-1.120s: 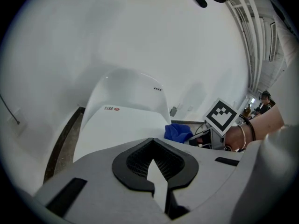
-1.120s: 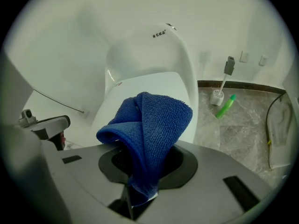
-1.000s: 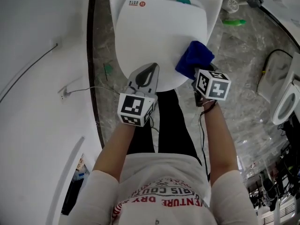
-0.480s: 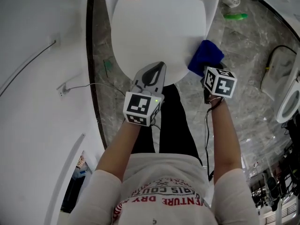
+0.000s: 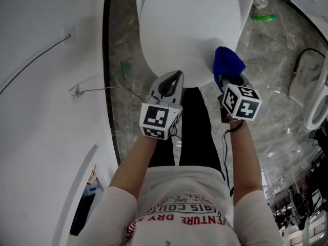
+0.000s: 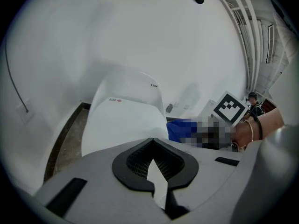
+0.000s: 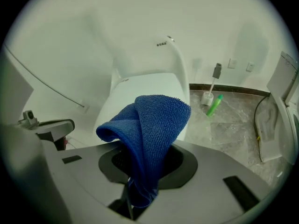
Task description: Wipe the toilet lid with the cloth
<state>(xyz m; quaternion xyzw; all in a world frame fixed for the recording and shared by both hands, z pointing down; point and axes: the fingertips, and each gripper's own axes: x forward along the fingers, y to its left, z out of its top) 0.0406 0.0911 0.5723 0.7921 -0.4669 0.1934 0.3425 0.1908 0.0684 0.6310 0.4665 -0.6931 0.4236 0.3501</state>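
- The right gripper (image 5: 226, 81) was clamped tight on the blue cloth (image 5: 227, 61).
- The cloth stuck up from its jaws, by the toilet lid's (image 5: 189, 29) 4 o'clock edge.
- The left gripper (image 5: 170, 82) was pinched closed with nothing in it, at the lid's 6 o'clock edge.

1. Soft, even indoor light fills the head view; the white toilet lid (image 5: 189, 29) glares, nearly washed out.
2. The marble floor (image 5: 271, 50) shows faint sheen patches.
3. Both gripper views bulge fisheye-fashion, with black vignetted corners.
4. The right gripper view renders the cloth (image 7: 149, 139) weave sharp; the wall (image 7: 93, 22) behind is softer.
5. A mosaic patch blurs part of the left gripper view, right of centre.
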